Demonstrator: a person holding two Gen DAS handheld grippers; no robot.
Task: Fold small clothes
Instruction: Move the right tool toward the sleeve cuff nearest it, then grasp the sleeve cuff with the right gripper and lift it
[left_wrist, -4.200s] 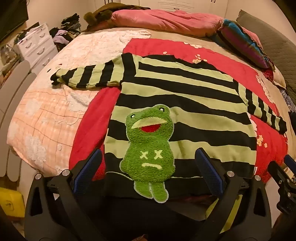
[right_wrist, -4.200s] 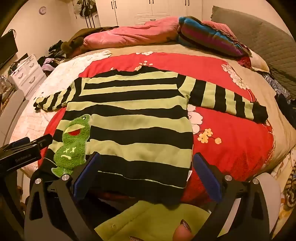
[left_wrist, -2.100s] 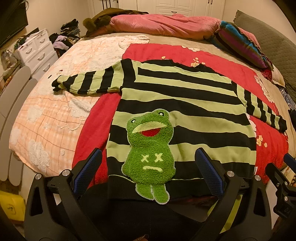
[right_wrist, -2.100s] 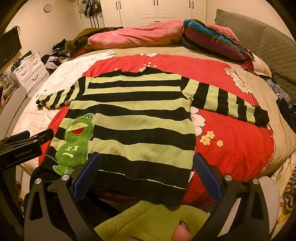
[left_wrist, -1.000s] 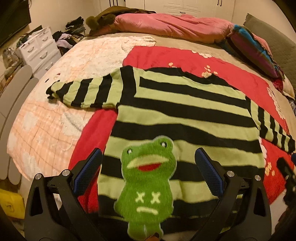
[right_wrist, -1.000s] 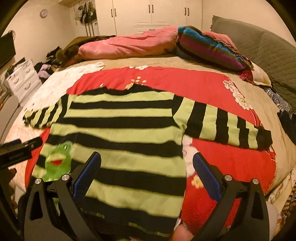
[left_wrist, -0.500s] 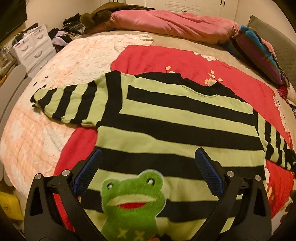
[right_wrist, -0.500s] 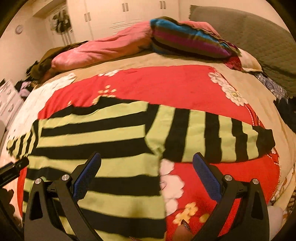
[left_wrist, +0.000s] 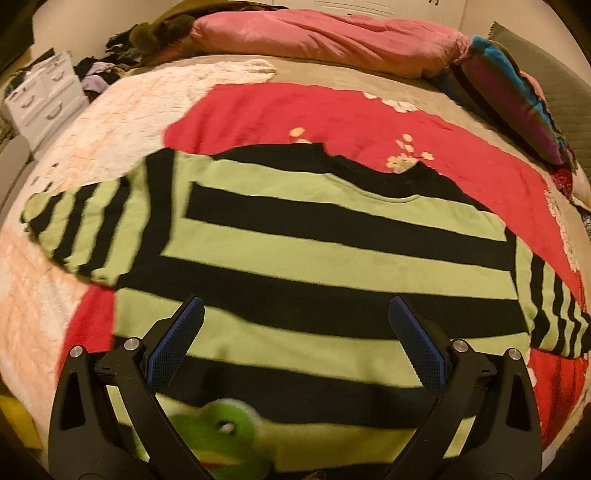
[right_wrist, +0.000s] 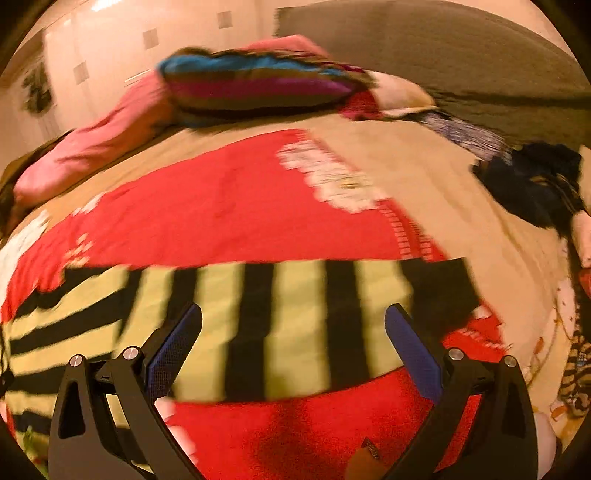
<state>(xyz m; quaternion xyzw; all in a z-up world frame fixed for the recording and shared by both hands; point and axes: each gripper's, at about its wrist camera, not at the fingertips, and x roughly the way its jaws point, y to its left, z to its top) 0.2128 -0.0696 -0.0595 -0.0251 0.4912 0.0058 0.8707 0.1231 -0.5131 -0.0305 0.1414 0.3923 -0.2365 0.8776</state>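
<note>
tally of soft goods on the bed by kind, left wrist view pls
Striped sweater: 1
Red blanket: 1
Pink checked blanket: 1
Pink duvet: 1
Multicoloured striped pillow: 1
Total: 5

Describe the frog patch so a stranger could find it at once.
Start at the big red floral blanket spread over the bed, where a green-and-black striped sweater lies flat. Down by its hem sits a fuzzy bright-green frog patch, the only plush, unstriped spot on the sweater.
</note>
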